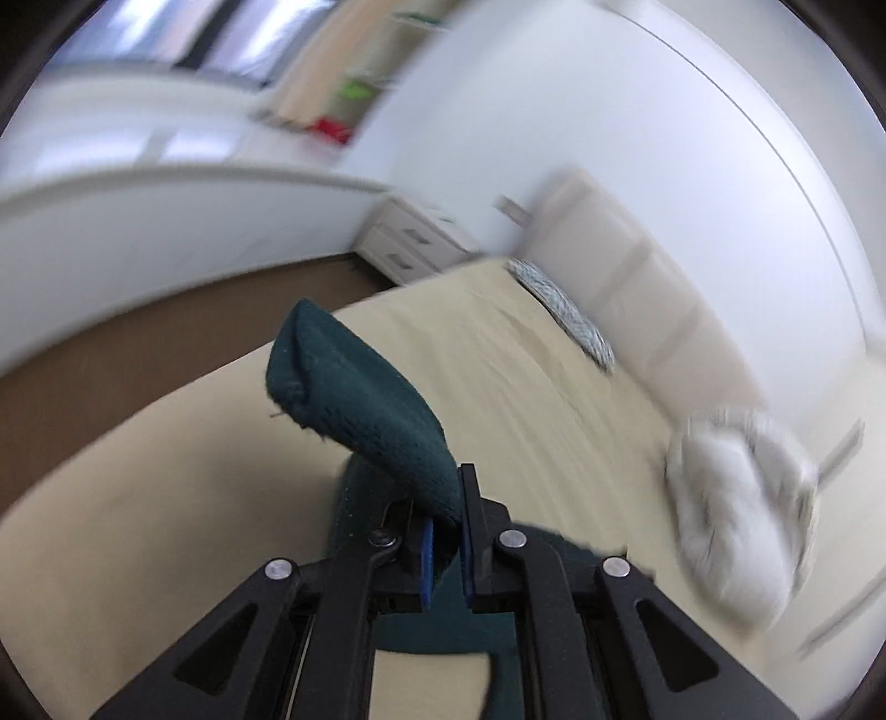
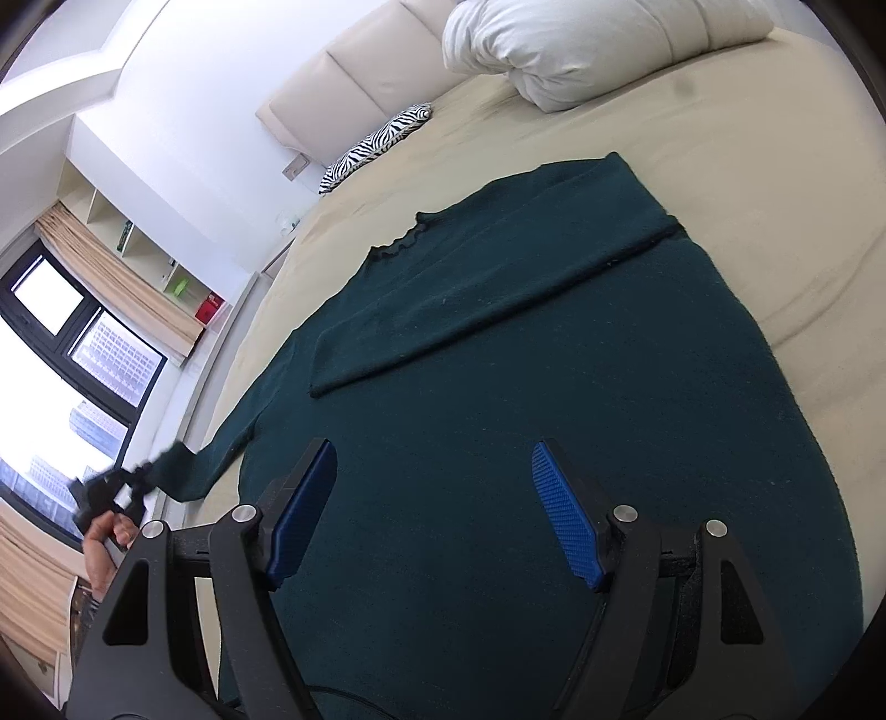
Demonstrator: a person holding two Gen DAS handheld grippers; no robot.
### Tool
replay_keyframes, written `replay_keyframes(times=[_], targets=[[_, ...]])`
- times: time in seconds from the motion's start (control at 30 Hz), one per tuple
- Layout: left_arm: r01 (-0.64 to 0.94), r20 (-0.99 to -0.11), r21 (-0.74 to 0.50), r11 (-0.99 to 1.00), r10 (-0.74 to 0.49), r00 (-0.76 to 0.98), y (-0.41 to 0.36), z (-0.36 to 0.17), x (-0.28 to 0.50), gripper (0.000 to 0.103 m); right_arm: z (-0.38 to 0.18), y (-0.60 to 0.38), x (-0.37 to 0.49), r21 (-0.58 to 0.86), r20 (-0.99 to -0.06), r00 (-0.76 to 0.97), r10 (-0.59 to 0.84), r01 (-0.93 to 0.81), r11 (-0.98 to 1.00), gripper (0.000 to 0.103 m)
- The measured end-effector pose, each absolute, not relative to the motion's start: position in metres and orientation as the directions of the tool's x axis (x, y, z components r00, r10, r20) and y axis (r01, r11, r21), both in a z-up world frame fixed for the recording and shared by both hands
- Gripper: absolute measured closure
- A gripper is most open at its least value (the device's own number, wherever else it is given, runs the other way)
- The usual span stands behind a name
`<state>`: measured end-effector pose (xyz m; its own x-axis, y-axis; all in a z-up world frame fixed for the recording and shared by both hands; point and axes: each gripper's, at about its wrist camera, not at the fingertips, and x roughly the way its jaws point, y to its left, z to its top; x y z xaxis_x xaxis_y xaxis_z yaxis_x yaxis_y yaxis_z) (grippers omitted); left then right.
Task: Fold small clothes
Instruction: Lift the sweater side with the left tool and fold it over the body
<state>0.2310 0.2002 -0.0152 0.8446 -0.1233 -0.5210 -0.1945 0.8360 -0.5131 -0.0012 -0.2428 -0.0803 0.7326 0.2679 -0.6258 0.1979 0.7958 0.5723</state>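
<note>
A wide bed with a flat beige sheet (image 2: 747,183) is filling both views, a padded cream headboard (image 2: 354,66) running along its far edge. A dark green knit long-sleeved sweater (image 2: 554,387) is lying spread over the sheet, one sleeve (image 2: 487,288) folded diagonally across the body and the other sleeve (image 2: 221,448) trailing off toward the window side. A bunched white duvet (image 2: 581,44) is sitting near the headboard, with a zebra-striped pillow (image 2: 376,144) lying beside it on the sheet. The right gripper (image 2: 437,515) is hovering over the sweater's body, blue pads spread apart with nothing between them. The left gripper (image 1: 443,537) is clamping the cuff end of the trailing sleeve, which is arching up above the sheet; in the right wrist view a person's hand (image 2: 105,543) is carrying it. The left wrist view is motion-blurred.
</note>
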Motion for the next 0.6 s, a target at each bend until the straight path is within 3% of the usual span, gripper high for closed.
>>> replay_keyframes(times=[0.13,0.23,0.3,0.37,0.43,0.5,0.53,0.6], targets=[[0.063,-0.567,-0.109,0.992,-0.115,0.815,0.04,-0.003,0.248,0.095,-0.085,-0.263,-0.012,0.593,-0.615,0.749,0.247,0.233,0.771,0.031],[0.252,-0.572,0.224,0.942,-0.082,0.816,-0.076,-0.035,0.23,0.095,-0.089,-0.276,-0.017,0.607,-0.608,0.758,0.235,0.253,0.754,0.031],[0.322,-0.58,0.367,0.873,-0.056,0.812,-0.12,-0.063,0.219,0.091,-0.091,-0.283,-0.02,0.612,-0.607,0.761,0.229,0.263,0.746,0.031],[0.38,-0.638,0.378,0.844,-0.06,0.768,-0.141,-0.093,0.213,0.088,-0.094,-0.289,-0.021,0.61,-0.614,0.757,0.225,0.274,0.744,0.031],[0.384,-0.686,0.308,0.87,-0.077,0.724,-0.137,-0.107,0.209,0.084,-0.095,-0.294,-0.02,0.602,-0.624,0.75,0.221,0.28,0.748,0.031],[0.369,-0.709,0.253,0.894,-0.088,0.7,-0.126,-0.112,0.213,0.07,-0.096,-0.299,-0.015,0.596,-0.632,0.744,0.218,0.286,0.75,0.031],[0.35,-0.717,0.224,0.909,-0.09,0.691,-0.116,-0.112,0.212,0.056,-0.097,-0.301,-0.01,0.596,-0.638,0.737,0.225,0.286,0.751,0.031],[0.331,-0.718,0.179,0.926,-0.107,0.687,-0.098,-0.108,0.206,0.047,-0.095,-0.301,0.003,0.598,-0.639,0.731,0.24,0.276,0.753,0.03]])
